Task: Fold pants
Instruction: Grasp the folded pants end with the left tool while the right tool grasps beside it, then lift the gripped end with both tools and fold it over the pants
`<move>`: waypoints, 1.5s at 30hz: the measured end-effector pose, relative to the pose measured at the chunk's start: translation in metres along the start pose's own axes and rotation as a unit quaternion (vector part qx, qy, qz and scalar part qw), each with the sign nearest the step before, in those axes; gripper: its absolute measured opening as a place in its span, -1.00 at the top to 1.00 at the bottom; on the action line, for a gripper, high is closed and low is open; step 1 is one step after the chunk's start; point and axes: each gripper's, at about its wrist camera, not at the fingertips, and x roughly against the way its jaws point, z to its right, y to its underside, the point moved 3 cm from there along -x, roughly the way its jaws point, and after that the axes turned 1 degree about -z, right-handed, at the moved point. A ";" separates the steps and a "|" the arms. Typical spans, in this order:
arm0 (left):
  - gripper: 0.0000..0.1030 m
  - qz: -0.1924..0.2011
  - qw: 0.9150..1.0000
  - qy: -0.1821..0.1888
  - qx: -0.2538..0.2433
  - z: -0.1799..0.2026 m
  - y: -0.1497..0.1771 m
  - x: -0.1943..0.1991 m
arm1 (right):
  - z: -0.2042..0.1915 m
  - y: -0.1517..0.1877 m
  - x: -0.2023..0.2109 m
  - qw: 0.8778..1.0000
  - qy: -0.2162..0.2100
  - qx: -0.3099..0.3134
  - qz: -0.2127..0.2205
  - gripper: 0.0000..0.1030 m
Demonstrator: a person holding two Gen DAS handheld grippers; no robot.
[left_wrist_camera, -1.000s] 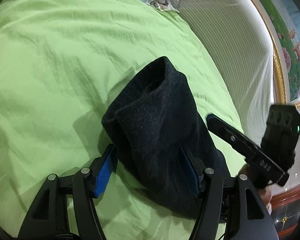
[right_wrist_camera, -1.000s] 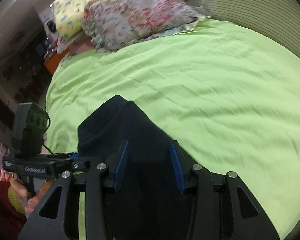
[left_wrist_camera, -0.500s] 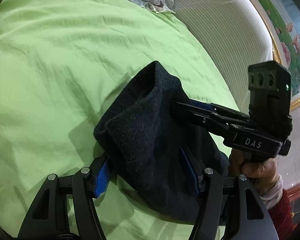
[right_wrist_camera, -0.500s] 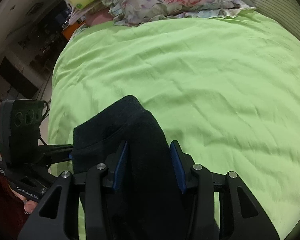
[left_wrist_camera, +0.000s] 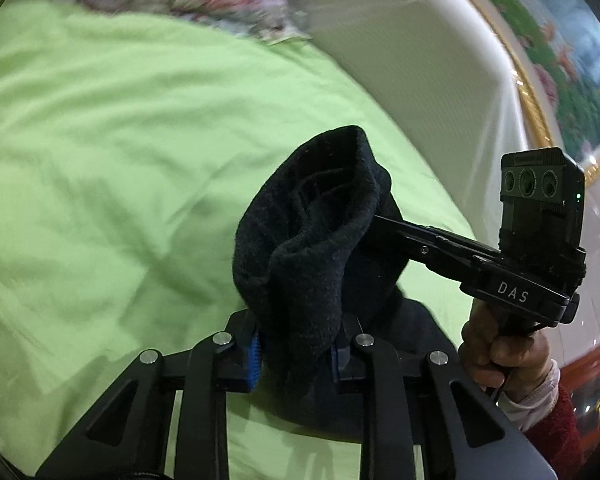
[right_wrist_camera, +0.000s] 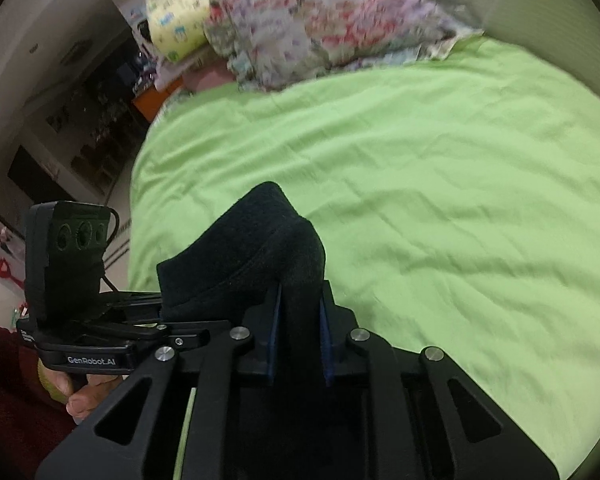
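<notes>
Left wrist view: left gripper fingers pinch a bunched fold of the black pants, held over the green bed sheet; the right gripper reaches into the fabric from the right, fingertips hidden. Right wrist view: right gripper fingers clamp the pants above the sheet, floral pillows beyond, left gripper beside.
</notes>
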 end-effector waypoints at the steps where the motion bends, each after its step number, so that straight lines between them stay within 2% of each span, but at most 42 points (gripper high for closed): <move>1: 0.55 0.005 1.000 0.006 -0.007 0.008 0.000 0.005 | -0.001 0.001 0.010 1.000 -0.001 -0.002 0.010 0.66; 6: 0.56 0.014 0.998 0.044 -0.050 0.057 -0.003 0.021 | -0.002 0.015 0.069 0.998 -0.002 -0.017 0.065 0.66; 12: 0.56 0.009 0.990 0.087 -0.114 0.132 0.005 0.025 | 0.009 0.051 0.138 0.989 0.011 -0.055 0.137 0.66; 17: 0.56 -0.010 0.979 0.117 -0.167 0.191 0.028 0.016 | 0.023 0.096 0.186 0.977 0.029 -0.089 0.189 0.66; 20: 0.56 -0.027 0.973 0.129 -0.190 0.218 0.049 0.007 | 0.032 0.122 0.204 0.971 0.040 -0.111 0.206 0.66; 29: 0.56 -0.076 0.956 0.140 -0.247 0.277 0.103 -0.024 | 0.054 0.188 0.240 0.953 0.059 -0.165 0.248 0.66; 34: 0.56 -0.095 0.948 0.142 -0.268 0.294 0.124 -0.043 | 0.068 0.221 0.248 0.941 0.061 -0.199 0.265 0.66; 43: 0.55 -0.120 0.937 0.118 -0.306 0.320 0.154 -0.082 | 0.092 0.257 0.243 0.928 0.096 -0.252 0.258 0.62; 45: 0.54 -0.124 0.934 0.115 -0.315 0.326 0.163 -0.091 | 0.094 0.261 0.241 0.925 0.112 -0.259 0.254 0.54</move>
